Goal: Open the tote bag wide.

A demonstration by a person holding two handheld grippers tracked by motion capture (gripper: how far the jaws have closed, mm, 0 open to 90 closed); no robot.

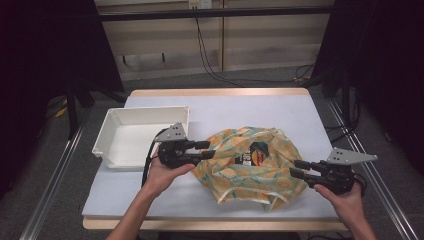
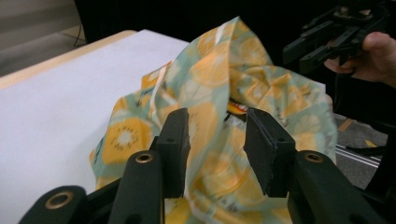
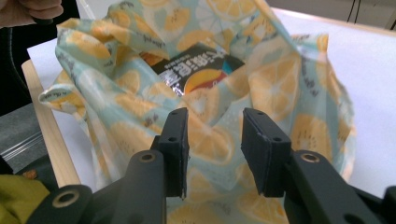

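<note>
Inside the bag (image 1: 250, 165), a dark packet (image 1: 254, 154) lies half-hidden; both tools (image 1: 206, 150) (image 1: 297, 168) gape, gripping nothing.

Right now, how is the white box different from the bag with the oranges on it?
The white box is stiff, plain and square-cornered, while the orange-print bag is soft, crumpled and covered in orange slices on pale green. The white box looks empty inside, but the orange-print bag has a dark packet showing at its mouth. The white box sits apart at the left edge, while the orange-print bag lies between the left gripper and the right gripper. Both rest on the table.
</note>
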